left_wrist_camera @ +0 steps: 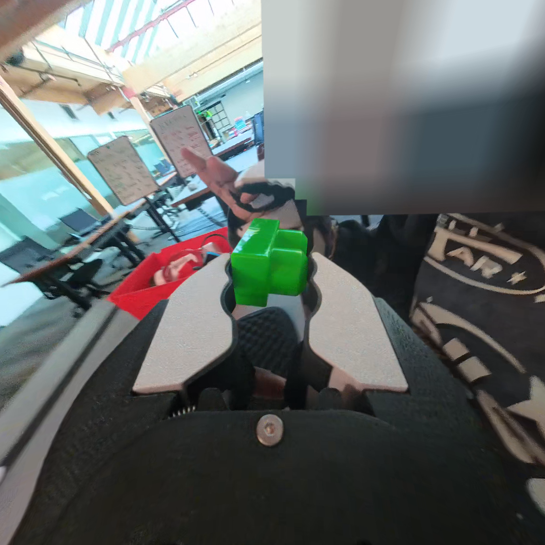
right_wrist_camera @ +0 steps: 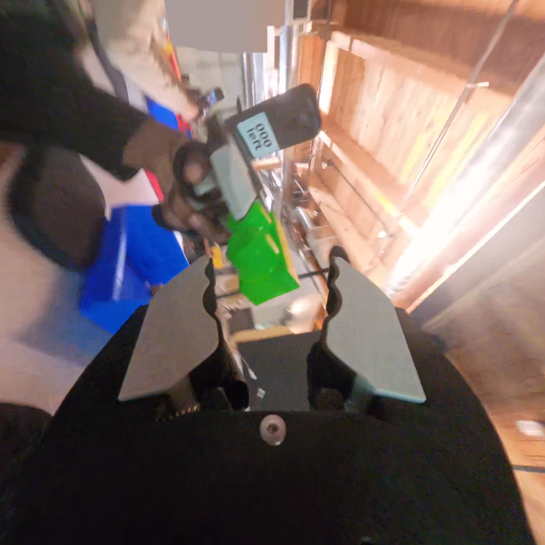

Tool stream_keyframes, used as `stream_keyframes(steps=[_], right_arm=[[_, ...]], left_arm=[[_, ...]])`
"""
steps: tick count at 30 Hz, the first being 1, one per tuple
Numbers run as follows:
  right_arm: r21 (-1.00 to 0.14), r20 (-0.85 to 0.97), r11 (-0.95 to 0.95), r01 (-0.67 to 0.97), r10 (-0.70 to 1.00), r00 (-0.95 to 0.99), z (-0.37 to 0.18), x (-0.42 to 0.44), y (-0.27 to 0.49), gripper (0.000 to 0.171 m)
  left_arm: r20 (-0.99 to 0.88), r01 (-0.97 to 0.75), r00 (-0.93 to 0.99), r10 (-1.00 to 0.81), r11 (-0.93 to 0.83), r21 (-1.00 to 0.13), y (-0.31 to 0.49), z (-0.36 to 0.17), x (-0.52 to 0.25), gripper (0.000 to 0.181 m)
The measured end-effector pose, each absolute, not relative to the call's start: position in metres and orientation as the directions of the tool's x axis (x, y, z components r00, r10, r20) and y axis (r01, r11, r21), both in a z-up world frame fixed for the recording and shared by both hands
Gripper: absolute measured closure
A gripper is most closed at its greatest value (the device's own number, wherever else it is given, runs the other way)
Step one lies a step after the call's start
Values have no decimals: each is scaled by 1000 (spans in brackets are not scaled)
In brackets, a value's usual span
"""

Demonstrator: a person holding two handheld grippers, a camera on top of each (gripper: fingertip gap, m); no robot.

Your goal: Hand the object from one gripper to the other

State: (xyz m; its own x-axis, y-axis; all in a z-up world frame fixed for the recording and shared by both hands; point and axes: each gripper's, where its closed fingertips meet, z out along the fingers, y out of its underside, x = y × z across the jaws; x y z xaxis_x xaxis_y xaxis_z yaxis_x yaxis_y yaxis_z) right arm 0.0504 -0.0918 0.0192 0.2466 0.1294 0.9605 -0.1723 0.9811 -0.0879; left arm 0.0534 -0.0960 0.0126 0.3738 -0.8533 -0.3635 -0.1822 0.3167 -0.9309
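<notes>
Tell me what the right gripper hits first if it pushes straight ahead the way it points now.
Most likely the green block, held in the left gripper. It sits just beyond the open right gripper, slightly left of its centre line. Motion blur makes depth unclear, so the gap cannot be judged.

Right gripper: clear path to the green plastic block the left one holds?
Probably yes: the right gripper has open jaws, and the green plastic block pokes out of the left gripper just ahead, nothing between.

A red bin (left_wrist_camera: pixel 138 298) sits on the grey table (left_wrist_camera: pixel 38 392).
</notes>
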Motion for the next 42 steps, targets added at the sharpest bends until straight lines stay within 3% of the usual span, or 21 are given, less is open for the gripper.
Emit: stream_keyframes(steps=[2, 4, 6, 8, 11, 13, 16, 19, 21, 22, 25, 27, 30, 33, 35, 37, 38, 40, 42], right_arm=[[26, 972, 997, -68, -9, 237, 12, 46, -85, 97], [68, 963, 996, -56, -50, 266, 13, 45, -87, 104], [86, 956, 994, -63, -65, 285, 13, 44, -92, 129], [91, 957, 995, -32, -79, 278, 13, 42, -89, 135], [-27, 969, 998, -54, 40, 242, 15, 43, -85, 135], [-189, 961, 974, -126, 210, 178, 15, 45, -86, 135], [-411, 903, 891, -193, 427, 53, 12, 47, -87, 135], [-507, 856, 826, -245, 516, -32, 11, 50, -92, 135], [-533, 842, 808, -251, 537, -62, 10, 51, -95, 135], [-536, 840, 806, -252, 539, -62, 10, 51, -95, 135], [-473, 862, 831, -293, 506, 42, 22, 54, -95, 129], [-270, 918, 914, -303, 339, 206, 30, 58, -98, 109], [-1, 955, 993, -119, 36, 295, 23, 52, -93, 89], [139, 944, 990, 1, -133, 304, 18, 44, -88, 89], [143, 943, 990, -4, -135, 304, 16, 42, -90, 98], [136, 938, 990, -33, -118, 325, 20, 46, -95, 124], [119, 944, 992, -36, -102, 314, 20, 47, -94, 125], [43, 957, 997, -57, -25, 289, 21, 47, -93, 125], [-109, 962, 987, -115, 134, 236, 21, 48, -92, 125]], left_arm=[[-252, -120, 335, -908, 224, -967, -100, 13, 53, 135], [-175, -82, 324, -930, 157, -984, -99, 14, 52, 136], [-133, -73, 333, -933, 115, -991, -96, 13, 52, 136], [-137, -75, 340, -931, 118, -990, -94, 13, 51, 136], [-302, -74, 338, -891, 295, -953, -98, 18, 51, 130], [-501, -141, 379, -778, 487, -862, -97, 20, 49, 115], [-712, -311, 392, -583, 644, -699, -96, 17, 48, 113], [-781, -398, 376, -498, 674, -622, -94, 14, 51, 120], [-775, -412, 376, -508, 657, -631, -92, 13, 52, 140], [-763, -406, 376, -526, 647, -646, -92, 12, 52, 141], [-651, -334, 415, -635, 559, -759, -90, 16, 50, 142], [-512, -218, 432, -742, 465, -858, -92, 22, 49, 142], [-311, -93, 401, -862, 300, -950, -93, 24, 47, 142], [-174, -72, 338, -925, 159, -985, -94, 15, 49, 142], [-129, -88, 340, -932, 105, -991, -91, 9, 50, 142], [-110, -114, 333, -936, 75, -991, -90, 2, 51, 142], [-113, -110, 334, -936, 81, -991, -90, 3, 52, 142], [-206, -102, 329, -922, 182, -978, -91, 8, 53, 142], [-395, -93, 365, -843, 389, -917, -95, 18, 52, 124]])
